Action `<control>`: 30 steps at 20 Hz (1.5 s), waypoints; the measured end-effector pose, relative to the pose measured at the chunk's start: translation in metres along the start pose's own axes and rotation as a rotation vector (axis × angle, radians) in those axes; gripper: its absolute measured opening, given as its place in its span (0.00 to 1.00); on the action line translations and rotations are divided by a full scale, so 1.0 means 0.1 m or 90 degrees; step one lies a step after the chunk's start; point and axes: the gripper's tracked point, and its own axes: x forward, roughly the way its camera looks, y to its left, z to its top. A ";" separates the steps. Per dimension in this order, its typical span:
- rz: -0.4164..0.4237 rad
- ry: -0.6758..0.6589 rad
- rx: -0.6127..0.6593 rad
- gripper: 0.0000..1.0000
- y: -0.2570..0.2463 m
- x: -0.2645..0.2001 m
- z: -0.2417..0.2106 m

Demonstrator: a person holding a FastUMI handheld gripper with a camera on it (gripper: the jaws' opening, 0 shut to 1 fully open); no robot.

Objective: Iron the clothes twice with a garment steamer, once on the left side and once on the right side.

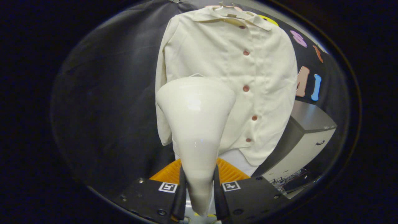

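Observation:
A cream button-up shirt hangs on a hanger against the black booth wall, with a row of brown buttons down its front. My gripper is shut on the handle of a white garment steamer. The steamer's wide head rises just ahead of the fingers and covers the shirt's lower left panel and left sleeve. I cannot tell whether the head touches the cloth.
A grey cabinet with a drawer handle stands to the right of the shirt, with tangled cables at its foot. An orange ribbed object lies behind the steamer handle, just above the fingers. Black cloth covers the wall to the left.

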 end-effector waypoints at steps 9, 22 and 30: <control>-0.010 -0.115 0.061 0.37 -0.66 -0.50 1.19; -0.051 -0.164 0.078 0.37 -1.57 -0.30 2.40; -0.034 -0.169 0.060 0.37 -1.69 -0.19 2.34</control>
